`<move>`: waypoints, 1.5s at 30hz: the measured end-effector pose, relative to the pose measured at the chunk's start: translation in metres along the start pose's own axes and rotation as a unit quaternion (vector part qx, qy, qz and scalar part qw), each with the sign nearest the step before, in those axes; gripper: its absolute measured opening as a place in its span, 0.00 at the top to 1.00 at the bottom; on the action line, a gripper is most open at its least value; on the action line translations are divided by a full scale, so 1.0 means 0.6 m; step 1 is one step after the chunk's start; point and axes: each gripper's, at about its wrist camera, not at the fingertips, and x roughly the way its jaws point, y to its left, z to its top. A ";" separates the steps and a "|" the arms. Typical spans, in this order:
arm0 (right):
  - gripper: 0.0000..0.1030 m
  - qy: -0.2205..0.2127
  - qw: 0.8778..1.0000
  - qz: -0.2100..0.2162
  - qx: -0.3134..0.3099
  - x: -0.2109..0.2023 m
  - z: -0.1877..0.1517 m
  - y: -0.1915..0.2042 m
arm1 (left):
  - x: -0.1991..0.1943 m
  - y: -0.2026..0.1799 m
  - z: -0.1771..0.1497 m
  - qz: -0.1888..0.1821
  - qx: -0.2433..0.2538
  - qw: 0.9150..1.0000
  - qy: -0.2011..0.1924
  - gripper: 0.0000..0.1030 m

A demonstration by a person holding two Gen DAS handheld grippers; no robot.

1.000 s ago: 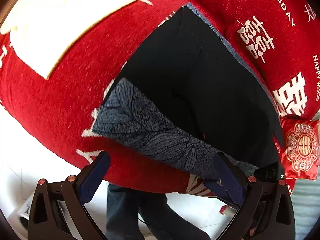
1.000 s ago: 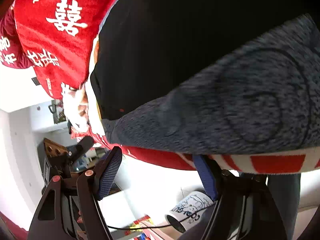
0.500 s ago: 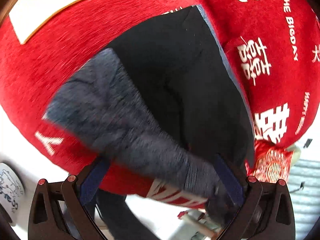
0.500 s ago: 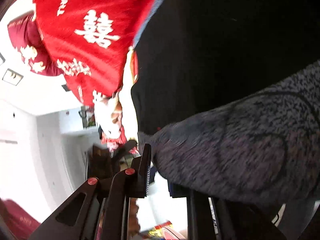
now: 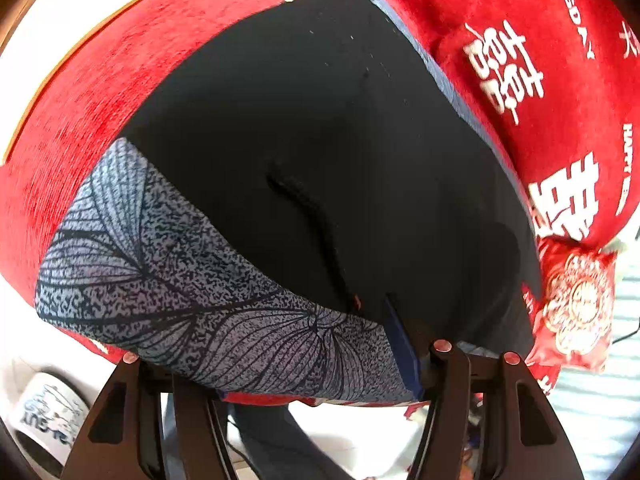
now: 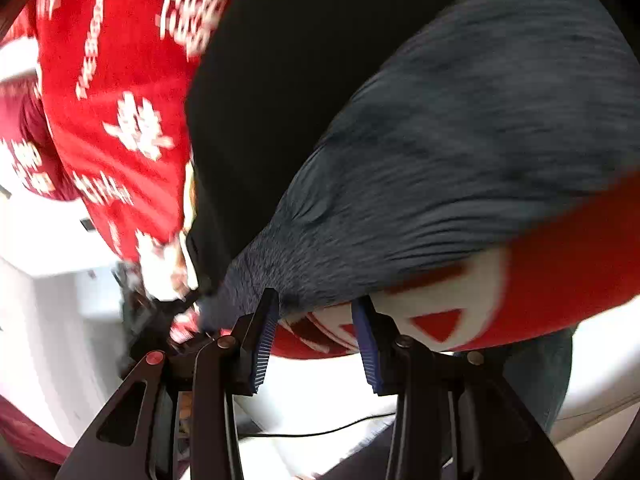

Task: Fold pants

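The pants (image 5: 320,152) are black with a grey leaf-patterned band (image 5: 192,296) at the near end. They lie flat on a red cover (image 5: 100,92) with white characters. A black drawstring (image 5: 316,228) lies on them. My left gripper (image 5: 312,364) sits at the near edge with the band between its fingers; only the right blue pad (image 5: 402,344) shows, the left one is hidden under cloth. In the right wrist view the pants (image 6: 304,80) and band (image 6: 460,152) are blurred. My right gripper (image 6: 316,344) is open just below the band's corner, holding nothing.
A red embroidered cushion (image 5: 576,304) lies right of the pants. A white printed mug (image 5: 44,416) stands low on the left. The person's legs in jeans (image 5: 276,436) are below the near edge. White furniture (image 6: 52,320) stands to the left in the right wrist view.
My left gripper's fingers have come closer together around the patterned band at the near edge. My right gripper was nearly closed half a second ago and has now opened and moved off the band.
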 end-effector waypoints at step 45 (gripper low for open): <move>0.83 0.082 0.973 -0.139 -0.165 0.148 0.554 0.264 | 0.044 -0.220 0.395 0.146 0.063 0.981 -0.112 0.64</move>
